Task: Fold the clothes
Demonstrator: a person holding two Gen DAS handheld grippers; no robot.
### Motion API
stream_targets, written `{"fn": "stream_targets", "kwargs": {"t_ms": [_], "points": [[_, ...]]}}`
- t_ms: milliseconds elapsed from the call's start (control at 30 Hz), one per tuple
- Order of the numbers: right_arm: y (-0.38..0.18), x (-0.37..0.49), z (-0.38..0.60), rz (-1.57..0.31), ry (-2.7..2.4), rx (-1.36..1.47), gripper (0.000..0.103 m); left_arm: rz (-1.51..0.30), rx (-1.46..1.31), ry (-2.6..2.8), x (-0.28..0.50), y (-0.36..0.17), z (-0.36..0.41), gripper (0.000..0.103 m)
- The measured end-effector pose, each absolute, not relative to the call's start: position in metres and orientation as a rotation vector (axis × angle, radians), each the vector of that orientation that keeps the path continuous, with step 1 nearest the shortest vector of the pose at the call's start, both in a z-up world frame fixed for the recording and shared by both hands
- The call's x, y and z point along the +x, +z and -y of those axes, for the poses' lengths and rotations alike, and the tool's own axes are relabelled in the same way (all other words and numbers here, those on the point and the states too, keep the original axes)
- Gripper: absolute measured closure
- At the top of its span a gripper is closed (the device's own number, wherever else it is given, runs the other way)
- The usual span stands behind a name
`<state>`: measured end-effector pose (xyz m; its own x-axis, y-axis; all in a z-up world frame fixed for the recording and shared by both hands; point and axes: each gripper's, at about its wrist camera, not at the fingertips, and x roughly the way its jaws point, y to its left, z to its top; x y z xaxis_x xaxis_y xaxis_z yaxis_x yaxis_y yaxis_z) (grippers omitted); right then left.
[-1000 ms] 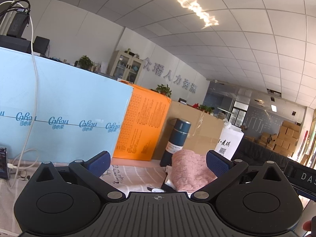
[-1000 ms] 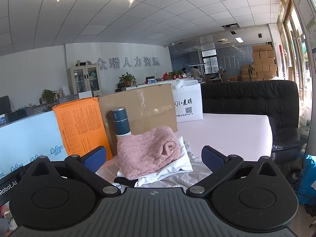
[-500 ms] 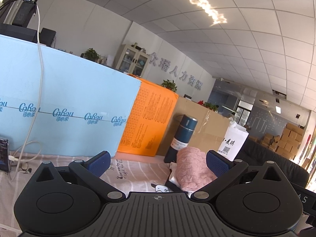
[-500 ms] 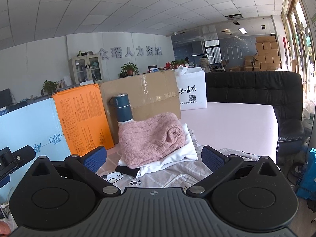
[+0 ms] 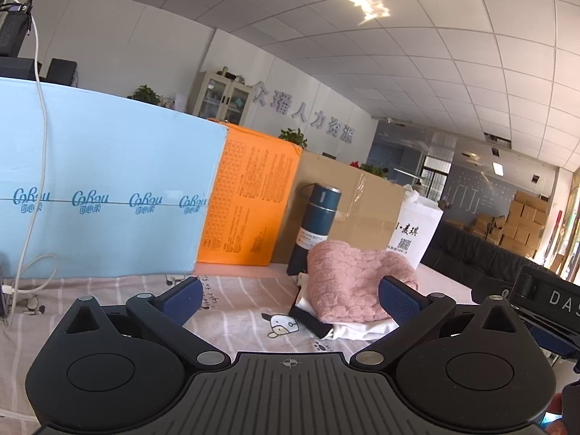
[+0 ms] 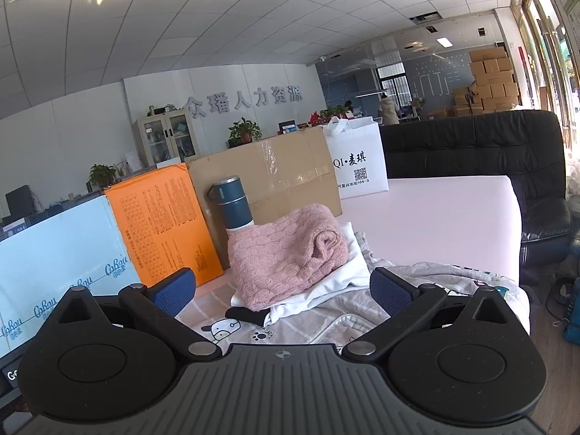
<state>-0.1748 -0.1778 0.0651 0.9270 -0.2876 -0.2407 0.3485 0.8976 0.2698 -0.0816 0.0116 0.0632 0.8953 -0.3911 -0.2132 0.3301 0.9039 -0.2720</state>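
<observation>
A folded pink knit sweater [image 5: 349,282] [image 6: 290,253] lies on top of a folded white garment [image 5: 357,328] [image 6: 326,286] and a black one [image 5: 310,320] [image 6: 246,313], stacked on a striped cartoon-print cloth [image 5: 235,311] [image 6: 326,322] covering the table. My left gripper [image 5: 290,301] is open and empty, held above the cloth, short of the stack. My right gripper [image 6: 282,291] is open and empty, also short of the stack. The right gripper's body shows at the right edge of the left wrist view [image 5: 543,301].
Behind the stack stand a dark blue flask [image 5: 313,228] [image 6: 233,204], a brown cardboard box [image 6: 275,177], an orange box [image 5: 250,210] and a light blue box [image 5: 101,203]. A white paper bag [image 6: 357,159] stands further right. A white cable [image 5: 36,166] hangs at left. A black sofa [image 6: 507,166] lies beyond the table.
Both grippers have tilted downward and moved closer to the table, so more of the printed cloth and the clothes stack is in view. Both stay open.
</observation>
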Motion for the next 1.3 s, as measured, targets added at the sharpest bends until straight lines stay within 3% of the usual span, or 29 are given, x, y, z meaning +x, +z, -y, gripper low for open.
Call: {"fn": "stream_targets", "kwargs": {"t_ms": [1300], "points": [[0.044,-0.148,0.169,-0.364,-0.476,0.152,0.0,-0.347,-0.174,-0.273,-0.058,0.051,-0.014,0.0]]}}
